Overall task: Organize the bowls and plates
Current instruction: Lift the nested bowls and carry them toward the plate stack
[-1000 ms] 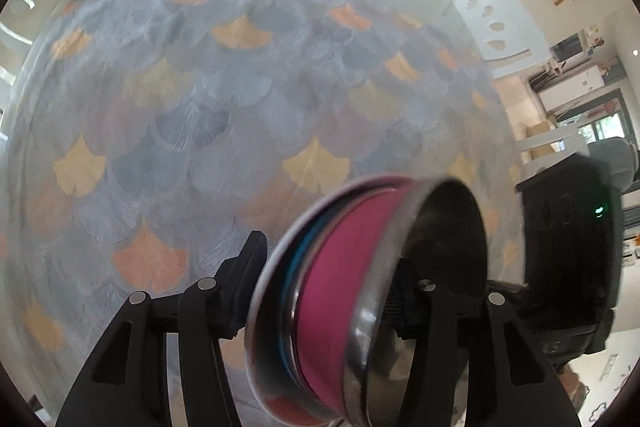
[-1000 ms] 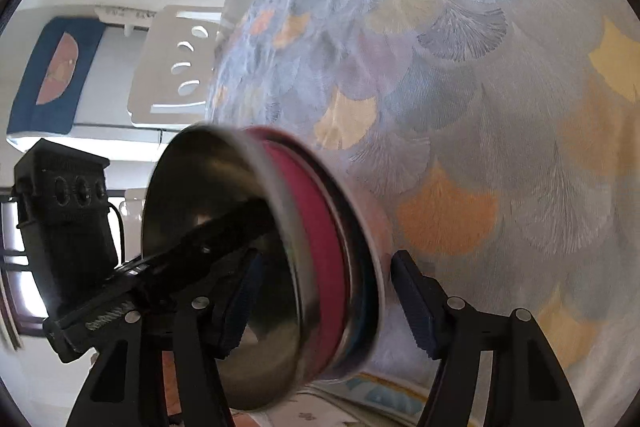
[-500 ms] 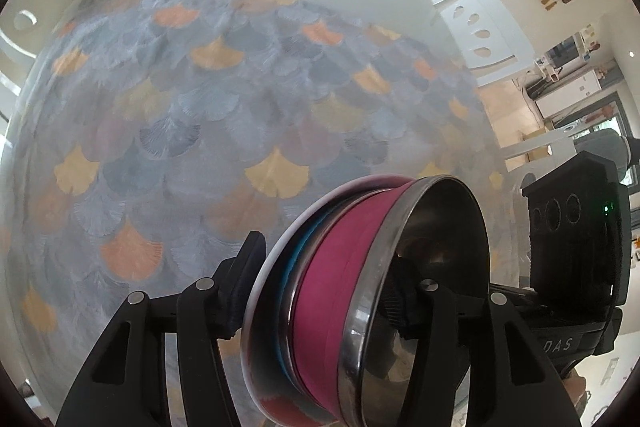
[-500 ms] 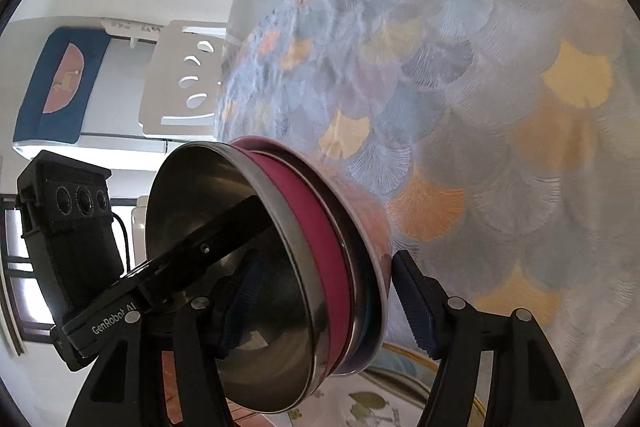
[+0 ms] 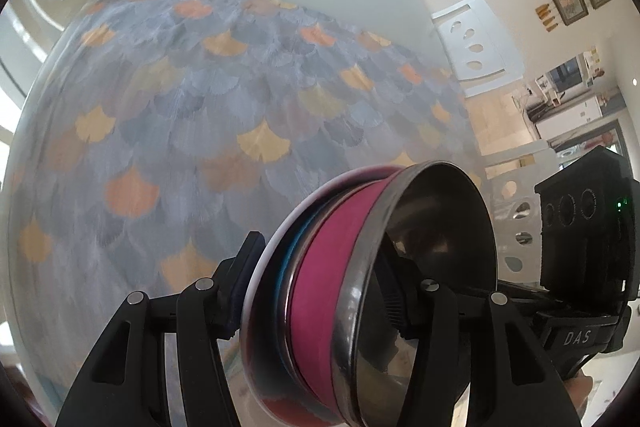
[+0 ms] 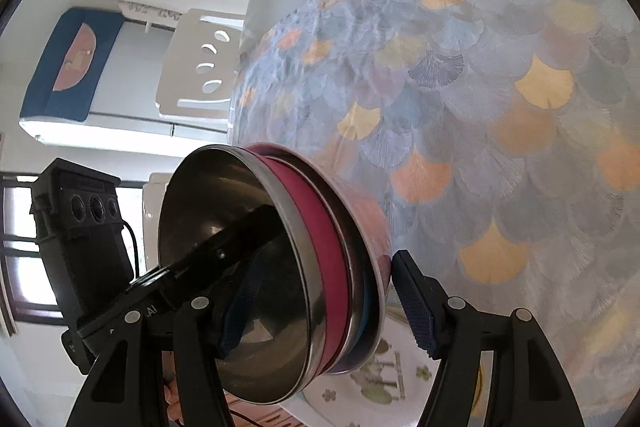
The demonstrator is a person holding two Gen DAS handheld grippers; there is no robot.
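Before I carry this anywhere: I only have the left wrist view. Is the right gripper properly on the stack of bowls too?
Observer: Yes. The right gripper straddles the stack of bowls, with one finger inside the steel bowl and the other pad against the outermost bowl's wall.
Operator: Anything underneath the stack that I can't see?
Observer: Yes. What looks like a pale plate with green tree motifs lies on the tablecloth just below the stack's lower edge.
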